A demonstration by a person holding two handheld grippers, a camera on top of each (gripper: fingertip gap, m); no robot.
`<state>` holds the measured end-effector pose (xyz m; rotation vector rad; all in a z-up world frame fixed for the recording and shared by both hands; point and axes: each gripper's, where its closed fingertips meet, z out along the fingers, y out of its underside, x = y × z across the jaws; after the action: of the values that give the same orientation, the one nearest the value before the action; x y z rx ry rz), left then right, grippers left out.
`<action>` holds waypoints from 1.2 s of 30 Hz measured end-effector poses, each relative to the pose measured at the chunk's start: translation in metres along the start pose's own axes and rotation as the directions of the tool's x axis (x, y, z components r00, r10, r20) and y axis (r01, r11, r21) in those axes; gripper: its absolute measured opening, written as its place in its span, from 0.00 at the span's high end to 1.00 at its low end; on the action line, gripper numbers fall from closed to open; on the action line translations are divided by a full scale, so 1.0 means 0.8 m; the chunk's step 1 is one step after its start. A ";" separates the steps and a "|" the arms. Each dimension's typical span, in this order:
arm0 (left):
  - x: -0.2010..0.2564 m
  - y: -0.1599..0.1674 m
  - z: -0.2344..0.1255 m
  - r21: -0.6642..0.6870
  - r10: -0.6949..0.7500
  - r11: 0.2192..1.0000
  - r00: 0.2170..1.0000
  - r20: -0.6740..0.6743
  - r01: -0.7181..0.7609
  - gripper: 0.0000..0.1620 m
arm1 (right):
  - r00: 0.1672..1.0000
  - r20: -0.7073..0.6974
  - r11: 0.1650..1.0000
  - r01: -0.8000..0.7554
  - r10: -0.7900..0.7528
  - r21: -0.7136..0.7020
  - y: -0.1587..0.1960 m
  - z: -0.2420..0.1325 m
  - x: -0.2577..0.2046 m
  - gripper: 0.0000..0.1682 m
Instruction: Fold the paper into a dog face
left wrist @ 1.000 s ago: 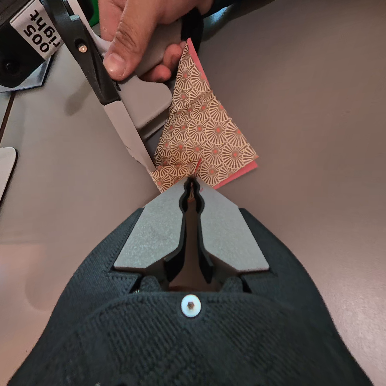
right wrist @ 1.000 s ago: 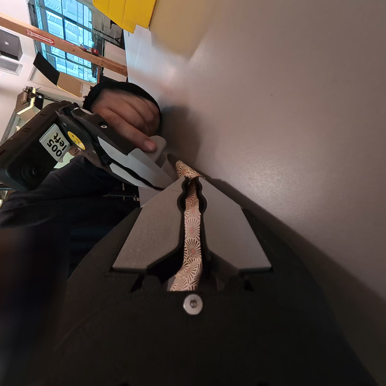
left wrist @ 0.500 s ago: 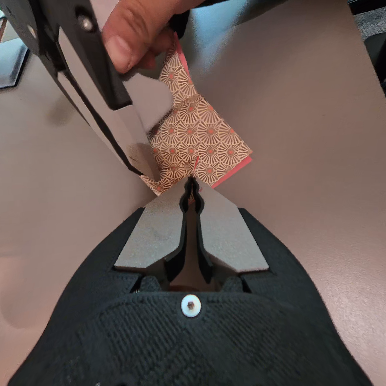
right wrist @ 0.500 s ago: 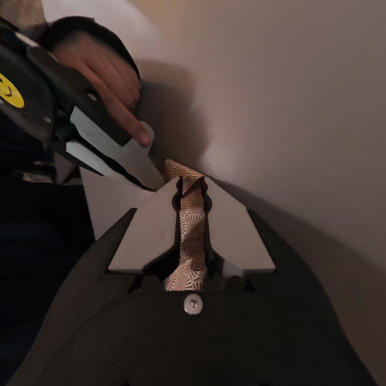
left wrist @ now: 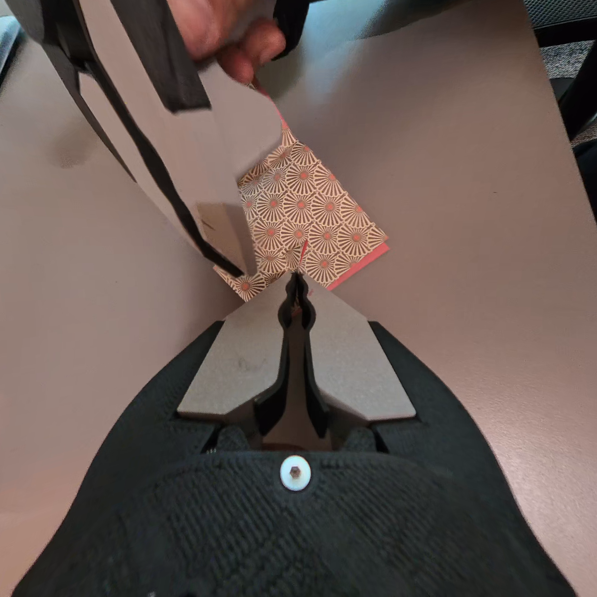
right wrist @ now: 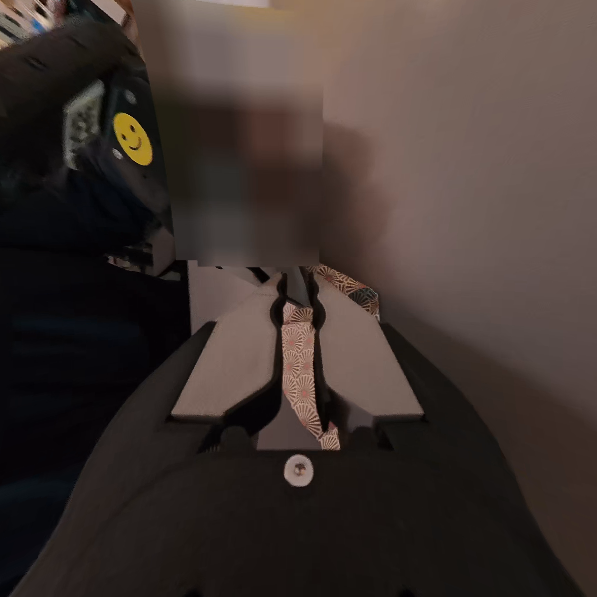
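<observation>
The folded paper (left wrist: 310, 219), tan with a flower pattern and a pink underside, is held up off the brown table (left wrist: 452, 161). My left gripper (left wrist: 295, 279) is shut on its near edge. My right gripper (left wrist: 232, 271) reaches in from the upper left, held by a hand (left wrist: 226, 32), and covers the paper's left part. In the right wrist view my right gripper (right wrist: 297, 279) has its tips slightly apart. A strip of the paper (right wrist: 298, 361) lies loose between the fingers, against the right one. The left gripper's tips are hidden there behind a blurred patch.
The table's far edge runs along the upper right, with a dark mesh chair (left wrist: 565, 32) beyond it. The left gripper's black body with a round yellow sticker (right wrist: 133, 139) fills the upper left of the right wrist view. The left gripper's tips are roughly 4 centimetres from the right gripper's.
My right gripper has swung in closer over the paper toward the left gripper, and its tips have parted. The left gripper keeps its hold on the paper's edge.
</observation>
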<state>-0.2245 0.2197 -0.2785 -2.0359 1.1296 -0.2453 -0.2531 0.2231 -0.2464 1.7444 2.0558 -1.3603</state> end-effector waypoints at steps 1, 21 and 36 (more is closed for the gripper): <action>0.000 0.000 0.000 0.000 0.002 1.000 1.000 0.002 -0.002 1.00 | 1.000 -0.011 1.000 0.003 -0.003 -0.021 0.004 0.005 0.002 0.97; -0.036 -0.028 -0.051 0.215 -0.198 0.958 0.980 0.026 0.188 1.00 | 0.994 0.040 0.989 -0.098 0.103 -0.112 0.030 0.021 0.016 1.00; -0.021 0.015 -0.010 -0.009 -0.095 0.995 0.994 0.049 0.096 1.00 | 0.993 0.055 0.987 -0.100 0.107 -0.123 0.033 0.022 0.013 1.00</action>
<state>-0.2459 0.2248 -0.2780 -2.0980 1.0077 -0.2368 -0.2415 0.2169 -0.2772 1.7123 1.9428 -1.2188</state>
